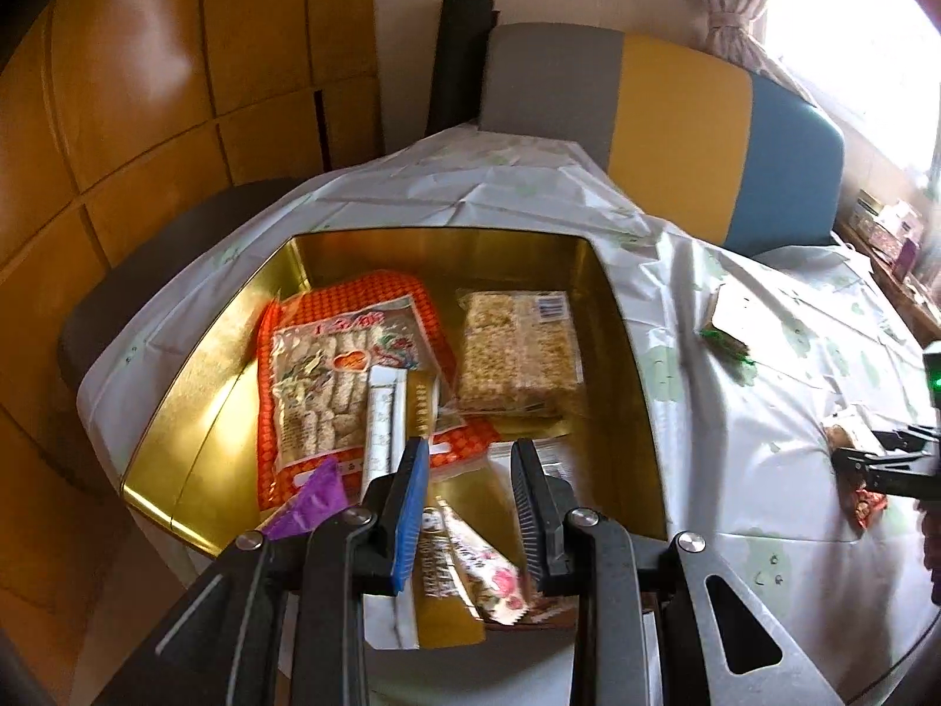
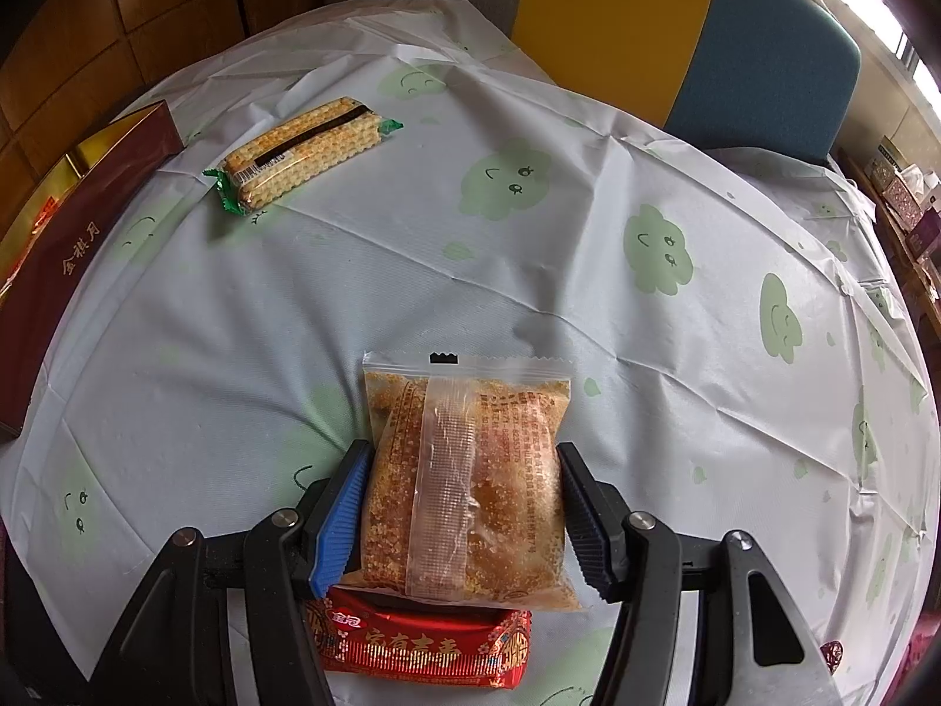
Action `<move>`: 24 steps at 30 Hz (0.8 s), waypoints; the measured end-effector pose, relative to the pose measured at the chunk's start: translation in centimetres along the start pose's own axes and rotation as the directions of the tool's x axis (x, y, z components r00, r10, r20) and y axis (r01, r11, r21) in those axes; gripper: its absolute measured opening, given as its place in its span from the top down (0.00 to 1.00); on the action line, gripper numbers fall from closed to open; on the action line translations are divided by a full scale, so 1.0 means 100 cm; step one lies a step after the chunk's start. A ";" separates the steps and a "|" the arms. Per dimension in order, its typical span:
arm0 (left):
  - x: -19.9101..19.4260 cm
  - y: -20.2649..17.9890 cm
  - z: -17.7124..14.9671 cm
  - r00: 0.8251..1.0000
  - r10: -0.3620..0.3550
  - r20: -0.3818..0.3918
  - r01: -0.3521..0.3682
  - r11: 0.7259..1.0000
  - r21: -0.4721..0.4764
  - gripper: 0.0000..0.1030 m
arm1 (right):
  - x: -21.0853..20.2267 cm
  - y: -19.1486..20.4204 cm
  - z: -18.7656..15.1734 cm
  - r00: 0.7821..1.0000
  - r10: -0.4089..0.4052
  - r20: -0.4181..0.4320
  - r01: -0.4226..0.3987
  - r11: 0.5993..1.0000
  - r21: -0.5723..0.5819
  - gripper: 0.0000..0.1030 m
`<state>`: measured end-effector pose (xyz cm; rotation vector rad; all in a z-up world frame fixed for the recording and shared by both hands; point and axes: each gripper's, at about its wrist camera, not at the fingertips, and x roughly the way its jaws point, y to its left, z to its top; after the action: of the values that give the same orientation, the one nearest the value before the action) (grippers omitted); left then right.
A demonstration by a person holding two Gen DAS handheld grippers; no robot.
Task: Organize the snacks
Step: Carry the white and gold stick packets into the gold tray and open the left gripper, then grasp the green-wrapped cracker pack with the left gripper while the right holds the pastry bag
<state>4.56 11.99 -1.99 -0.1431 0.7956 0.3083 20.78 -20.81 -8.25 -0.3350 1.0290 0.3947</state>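
My left gripper (image 1: 469, 444) hangs open over the near part of a gold-lined box (image 1: 194, 365), with nothing between its pads. In the box lie an orange rice-cracker bag (image 1: 329, 365), a clear pack of grain bars (image 1: 517, 347), a white stick sachet (image 1: 385, 418), a purple packet (image 1: 314, 497) and a pink floral packet (image 1: 488, 565) below the fingers. My right gripper (image 2: 464, 448) is shut on a clear packet of brown crumbly cake (image 2: 464, 400), one pad on each side. Under its near end lies a red packet (image 2: 423, 641). A wafer pack (image 2: 306, 153) rests on the cloth at the far left.
The table has a white cloth with green cloud faces (image 2: 653, 259). The box's maroon outer wall (image 2: 64, 270) stands at the left edge. A grey, yellow and blue chair back (image 2: 706, 29) is behind the table. Small boxes sit on a shelf (image 2: 906, 200) at the right.
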 end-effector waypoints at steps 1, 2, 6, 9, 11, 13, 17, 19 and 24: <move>-0.001 -0.002 0.001 1.000 -0.002 0.004 0.002 1.000 0.008 0.72 | 0.000 0.001 0.000 1.000 -0.001 0.000 0.001 1.000 0.000 0.40; -0.003 -0.005 0.001 1.000 -0.005 0.008 0.005 1.000 0.016 0.72 | 0.000 0.001 0.001 1.000 -0.003 -0.002 0.003 1.000 -0.001 0.40; -0.009 -0.016 0.002 1.000 -0.029 0.013 0.028 0.999 0.045 0.71 | 0.001 0.000 0.001 1.000 -0.006 -0.006 0.006 1.000 -0.003 0.40; -0.012 -0.026 0.001 0.999 -0.045 0.014 0.044 0.997 0.068 0.72 | 0.002 0.001 0.002 1.000 -0.014 -0.008 0.014 1.000 -0.008 0.40; -0.013 -0.032 0.001 0.998 -0.057 0.015 0.055 0.995 0.082 0.72 | 0.002 0.001 0.002 1.000 -0.016 -0.011 0.016 1.000 -0.010 0.40; -0.016 -0.039 0.000 0.998 -0.067 0.017 0.065 0.993 0.099 0.72 | 0.002 0.002 0.001 1.000 -0.020 -0.012 0.020 1.000 -0.012 0.40; -0.018 -0.051 -0.001 0.996 -0.087 0.014 0.084 0.988 0.128 0.71 | 0.002 0.004 0.002 0.999 -0.031 -0.015 0.030 0.999 -0.023 0.39; -0.019 -0.057 -0.002 0.995 -0.096 0.012 0.093 0.985 0.145 0.71 | 0.002 0.004 0.003 0.999 -0.035 -0.019 0.035 0.999 -0.027 0.39; -0.022 -0.074 -0.005 0.993 -0.121 0.007 0.117 0.976 0.186 0.71 | 0.001 0.005 0.004 0.999 -0.033 -0.026 0.032 0.999 -0.031 0.39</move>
<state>5.15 4.39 -0.66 -0.0130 0.7898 0.1212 20.90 -20.17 -8.24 -0.3843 1.0428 0.3780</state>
